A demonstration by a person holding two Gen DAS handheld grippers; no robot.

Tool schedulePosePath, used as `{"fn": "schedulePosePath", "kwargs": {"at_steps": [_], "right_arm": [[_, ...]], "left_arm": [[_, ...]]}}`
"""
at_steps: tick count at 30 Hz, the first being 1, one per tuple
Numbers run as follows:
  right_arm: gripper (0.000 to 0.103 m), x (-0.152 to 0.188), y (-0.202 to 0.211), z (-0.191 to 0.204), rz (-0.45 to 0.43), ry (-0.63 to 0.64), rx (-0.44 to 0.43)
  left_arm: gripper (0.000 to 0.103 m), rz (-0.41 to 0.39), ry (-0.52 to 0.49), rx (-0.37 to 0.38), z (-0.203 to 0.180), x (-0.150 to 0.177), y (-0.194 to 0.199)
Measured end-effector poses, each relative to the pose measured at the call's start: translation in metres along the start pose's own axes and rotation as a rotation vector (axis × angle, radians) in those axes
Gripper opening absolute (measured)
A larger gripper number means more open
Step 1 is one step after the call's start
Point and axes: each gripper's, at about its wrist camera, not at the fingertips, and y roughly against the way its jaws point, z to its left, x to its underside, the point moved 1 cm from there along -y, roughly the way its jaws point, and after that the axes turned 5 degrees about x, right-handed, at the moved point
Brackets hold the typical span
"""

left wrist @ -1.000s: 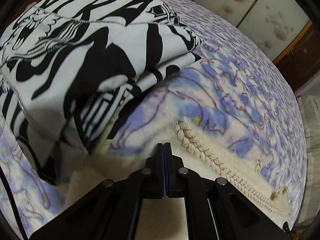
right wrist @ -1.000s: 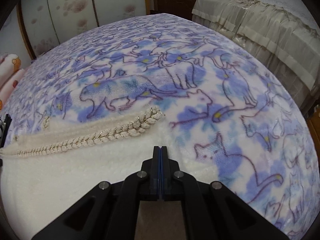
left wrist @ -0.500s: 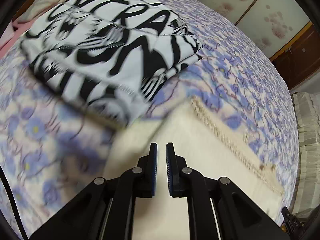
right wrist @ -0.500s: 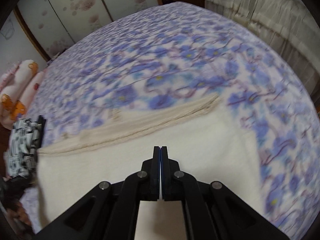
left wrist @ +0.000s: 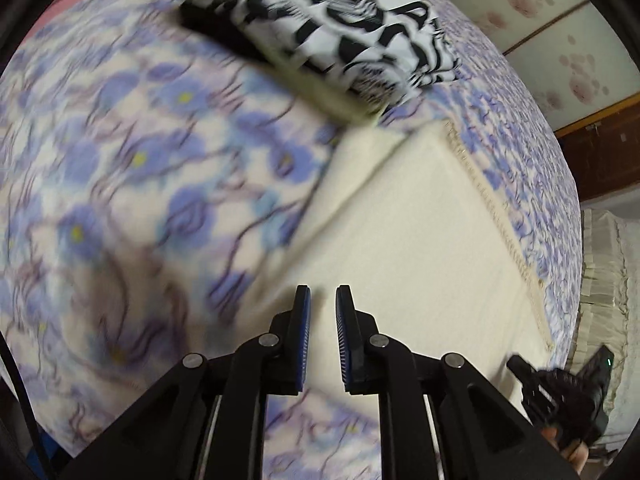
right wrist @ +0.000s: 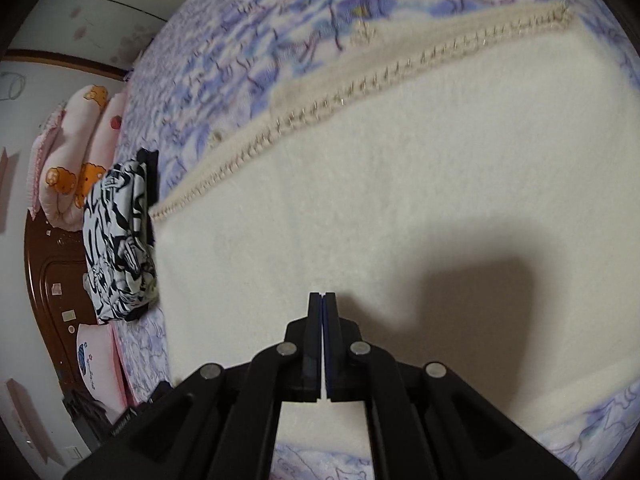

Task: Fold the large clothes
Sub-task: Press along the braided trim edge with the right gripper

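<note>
A cream fluffy garment [left wrist: 420, 232] with a beaded braid trim [left wrist: 492, 208] lies folded flat on the bed. It also fills the right wrist view [right wrist: 360, 184], its trim [right wrist: 320, 108] along the far edge. My left gripper [left wrist: 323, 300] is open and empty, raised above the garment's near left edge. My right gripper [right wrist: 322, 296] is shut with nothing between its pads, above the garment's near part. The right gripper also shows in the left wrist view [left wrist: 560, 396] at the lower right.
A folded black-and-white printed garment [left wrist: 340, 28] lies on the purple cat-print blanket [left wrist: 132, 184] beyond the cream one; it also shows in the right wrist view [right wrist: 120, 240]. Pink pillows [right wrist: 76, 152] and a brown headboard [right wrist: 52, 280] are at the left.
My left gripper opened and let go of the cream garment, then both grippers pulled back and up from it. The folded garment stays flat on the bed.
</note>
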Motion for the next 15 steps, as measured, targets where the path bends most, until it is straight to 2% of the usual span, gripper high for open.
{"fn": "schedulePosePath", "kwargs": {"at_steps": [7,10,12,13,14,15], "right_arm": [[0.0,-0.008,-0.025,0.0,0.065,0.024,0.09],[0.0,-0.009,-0.032,0.009,0.069,0.075,0.138],[0.0,-0.009,-0.033,0.011,0.069,0.1,0.161],[0.0,-0.009,-0.033,0.011,0.069,0.1,0.161],[0.0,-0.009,-0.033,0.012,0.069,0.101,0.166],[0.0,-0.008,-0.033,0.011,0.064,0.099,0.167]], "left_arm": [[0.015,0.066,0.09,0.063,0.041,0.032,-0.002],[0.015,0.109,0.152,0.133,0.056,0.042,-0.01],[0.018,0.126,0.191,0.211,0.067,0.049,-0.017],[0.023,0.137,0.201,0.251,0.07,0.05,-0.02],[0.035,0.143,0.206,0.297,0.072,0.052,-0.023],[0.042,0.139,0.203,0.341,0.073,0.053,-0.024]]}}
